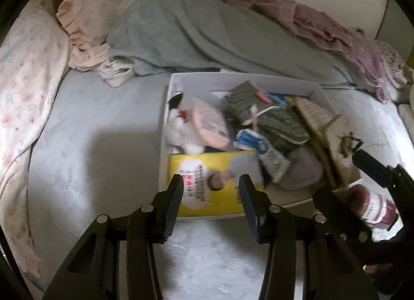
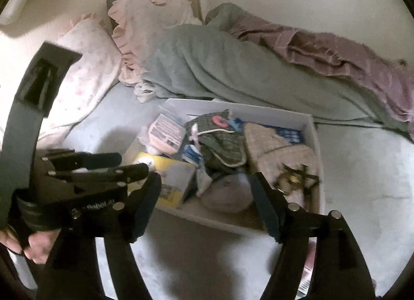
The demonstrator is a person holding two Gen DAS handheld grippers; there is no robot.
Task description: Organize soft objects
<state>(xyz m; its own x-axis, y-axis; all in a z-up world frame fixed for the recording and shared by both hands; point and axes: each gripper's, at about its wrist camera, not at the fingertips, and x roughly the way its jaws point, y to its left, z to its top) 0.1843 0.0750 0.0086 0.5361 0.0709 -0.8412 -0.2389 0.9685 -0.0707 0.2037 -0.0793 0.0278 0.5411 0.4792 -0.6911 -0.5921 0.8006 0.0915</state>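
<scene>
I hover both hands over the white open-topped box (image 1: 169, 108) on the bed (image 1: 85, 129), where the soft things are gathered: a white plush toy (image 1: 181, 132) and a green checked fabric pouch (image 1: 269, 121). My left gripper (image 1: 211, 197) jaws are half spread and empty; my right gripper (image 2: 209, 207) jaws are wide, released. The yellow printed carton (image 1: 207, 183) carries writing too blurred to read.

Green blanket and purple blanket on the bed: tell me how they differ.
The green blanket is plain, smooth and nearer the white box; the purple blanket is crumpled, with frayed pale edges, lying behind it along the wall. Both are unfolded, heaped on the bed.
</scene>
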